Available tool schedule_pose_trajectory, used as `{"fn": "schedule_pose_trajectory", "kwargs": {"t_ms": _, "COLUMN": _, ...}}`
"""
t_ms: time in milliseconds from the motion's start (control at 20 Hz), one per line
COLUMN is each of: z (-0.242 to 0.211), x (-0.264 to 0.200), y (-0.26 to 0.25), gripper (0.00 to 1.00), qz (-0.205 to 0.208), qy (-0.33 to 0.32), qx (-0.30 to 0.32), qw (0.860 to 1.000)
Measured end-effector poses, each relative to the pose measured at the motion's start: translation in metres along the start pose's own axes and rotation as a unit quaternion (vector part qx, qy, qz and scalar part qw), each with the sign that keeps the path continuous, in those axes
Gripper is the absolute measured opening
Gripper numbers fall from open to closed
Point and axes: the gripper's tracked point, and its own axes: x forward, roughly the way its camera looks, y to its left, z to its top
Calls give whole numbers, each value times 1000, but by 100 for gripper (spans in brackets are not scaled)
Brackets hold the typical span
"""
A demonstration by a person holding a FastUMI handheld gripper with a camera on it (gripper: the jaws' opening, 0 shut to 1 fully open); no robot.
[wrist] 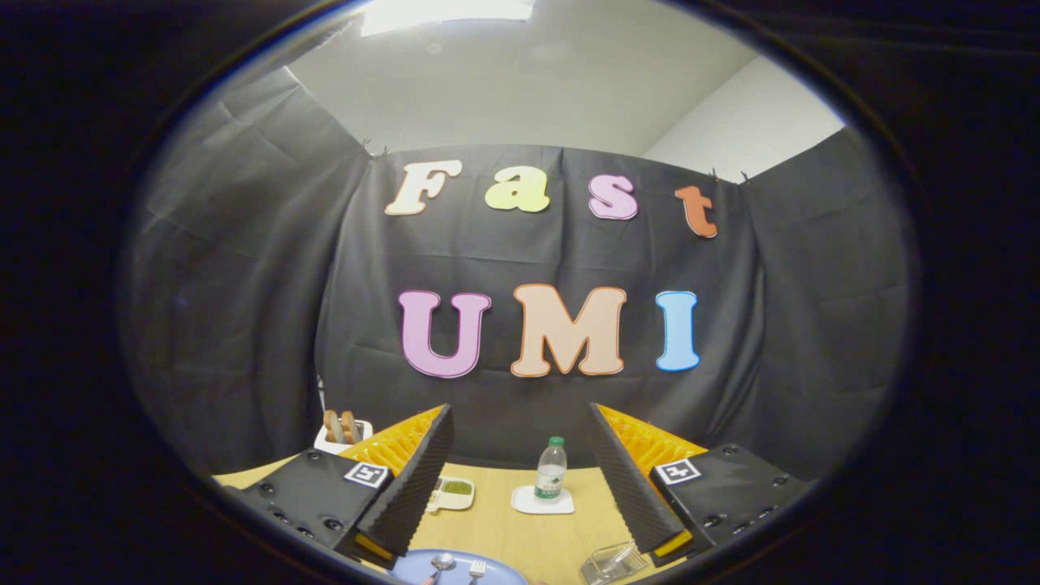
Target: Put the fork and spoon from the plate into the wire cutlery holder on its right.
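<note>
Blue plate (457, 571) below open claw (520, 455)

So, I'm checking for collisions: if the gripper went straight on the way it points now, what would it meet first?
The gripper, fingers open and holding nothing, points over the table; likely first the water bottle on its coaster, though depth is unclear.

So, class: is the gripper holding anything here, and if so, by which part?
Nothing is held. The gripper is open; the fork and spoon lie on the plate below the fingers.
</note>
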Motion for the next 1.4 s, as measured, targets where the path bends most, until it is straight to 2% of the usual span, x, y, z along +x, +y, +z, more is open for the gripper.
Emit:
{"fn": "schedule_pose_trajectory", "kwargs": {"t_ms": 450, "z": -60, "x": 0, "y": 25, "gripper": 100, "qz": 32, "qy": 72, "qx": -4, "qw": 997}}
{"fn": "schedule_pose_trajectory", "kwargs": {"t_ms": 700, "z": -115, "x": -6, "y": 38, "gripper": 100, "qz": 53, "qy": 145, "qx": -8, "qw": 988}}
{"fn": "schedule_pose_trajectory", "kwargs": {"t_ms": 950, "z": -154, "x": -17, "y": 47, "gripper": 100, "qz": 70, "qy": 190, "qx": -24, "qw": 979}}
{"fn": "schedule_pose_trajectory", "kwargs": {"t_ms": 1150, "z": -194, "x": -29, "y": 52, "gripper": 100, "qz": 80, "qy": 235, "qx": -38, "qw": 968}}
{"fn": "schedule_pose_trajectory", "kwargs": {"t_ms": 1400, "z": -256, "x": -51, "y": 55, "gripper": 100, "qz": 91, "qy": 308, "qx": -66, "qw": 945}}
